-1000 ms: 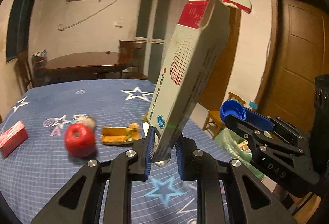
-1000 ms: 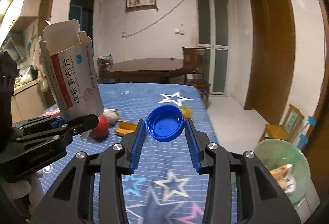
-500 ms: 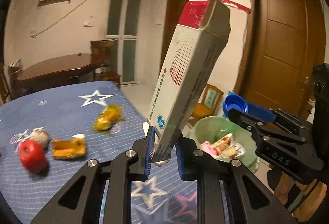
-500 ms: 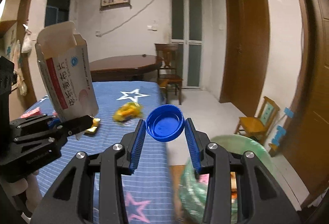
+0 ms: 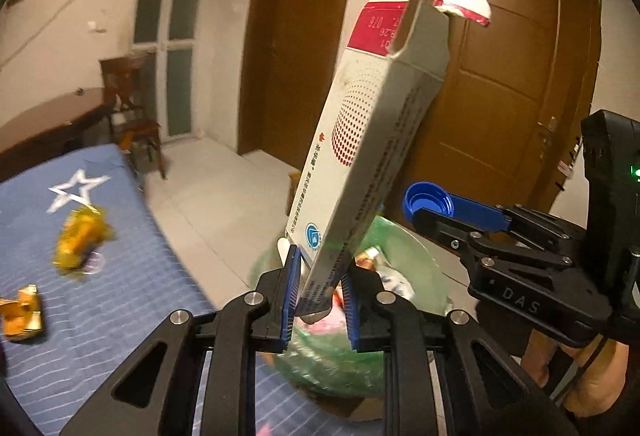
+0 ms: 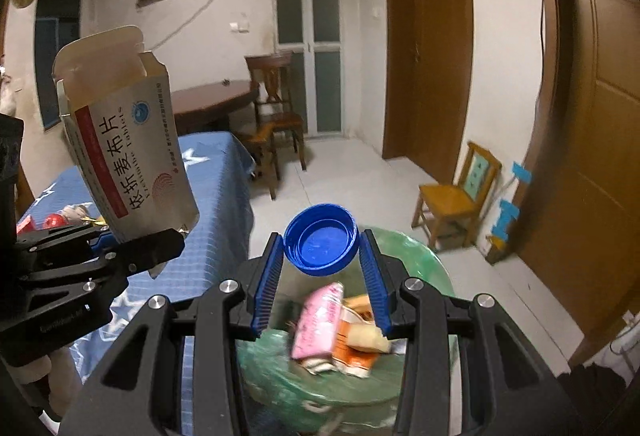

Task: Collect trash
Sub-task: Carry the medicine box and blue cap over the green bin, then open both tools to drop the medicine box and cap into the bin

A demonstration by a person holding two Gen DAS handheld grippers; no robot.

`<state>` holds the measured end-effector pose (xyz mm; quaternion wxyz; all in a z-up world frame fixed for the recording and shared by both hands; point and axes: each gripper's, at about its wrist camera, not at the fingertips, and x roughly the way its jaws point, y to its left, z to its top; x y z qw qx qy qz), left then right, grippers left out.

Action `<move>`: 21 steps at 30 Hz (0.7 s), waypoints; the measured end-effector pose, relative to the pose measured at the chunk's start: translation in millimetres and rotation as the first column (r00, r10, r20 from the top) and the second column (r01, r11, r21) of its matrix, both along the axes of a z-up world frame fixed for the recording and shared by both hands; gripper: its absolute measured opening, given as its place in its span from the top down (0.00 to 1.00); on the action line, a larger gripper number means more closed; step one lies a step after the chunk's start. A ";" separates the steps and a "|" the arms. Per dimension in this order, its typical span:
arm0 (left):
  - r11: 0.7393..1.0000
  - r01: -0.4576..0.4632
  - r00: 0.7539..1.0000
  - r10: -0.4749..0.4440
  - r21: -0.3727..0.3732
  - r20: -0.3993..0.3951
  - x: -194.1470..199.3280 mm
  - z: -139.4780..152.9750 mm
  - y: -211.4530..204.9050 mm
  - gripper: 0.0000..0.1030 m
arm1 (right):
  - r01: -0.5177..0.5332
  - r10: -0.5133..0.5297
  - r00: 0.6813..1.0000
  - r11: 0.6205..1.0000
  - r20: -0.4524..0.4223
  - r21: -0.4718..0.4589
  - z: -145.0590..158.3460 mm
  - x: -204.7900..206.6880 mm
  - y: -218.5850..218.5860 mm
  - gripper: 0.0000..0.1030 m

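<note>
Green bin (image 6: pixel 420 248) now under both grippers (table earlier), box (image 5: pixel 372 139), cap (image 6: pixel 320 240) clamped

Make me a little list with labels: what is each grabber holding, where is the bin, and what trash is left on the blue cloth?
left gripper: shut on the medicine box, open flap up
right gripper: shut on the blue cap
bin: green, on the floor below both grippers, beside the table
in the bin: pink wrapper and other packets
on the blue cloth: yellow wrappers
</note>
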<state>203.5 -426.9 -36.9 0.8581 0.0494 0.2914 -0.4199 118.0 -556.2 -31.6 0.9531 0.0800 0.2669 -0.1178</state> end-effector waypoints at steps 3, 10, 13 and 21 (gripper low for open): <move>0.999 0.033 0.997 -0.032 0.019 -0.066 12.9 -18.6 -24.8 0.79 | 0.012 -0.010 0.999 0.999 -0.044 0.043 -13.8 5.0 -19.2 0.63; 0.995 0.079 0.978 -0.066 0.056 -0.198 49.9 -61.4 -67.1 0.79 | 0.009 0.005 0.991 0.994 -0.132 0.105 -40.4 18.8 -41.8 0.63; 0.993 0.093 0.973 -0.076 0.071 -0.218 52.8 -72.5 -82.7 0.79 | 0.011 0.006 0.989 0.993 -0.149 0.117 -47.8 21.0 -46.1 0.63; 0.989 0.111 0.968 -0.086 0.094 -0.235 60.5 -91.3 -113.0 0.79 | 0.016 0.004 0.988 0.991 -0.154 0.130 -50.5 15.2 -49.8 0.63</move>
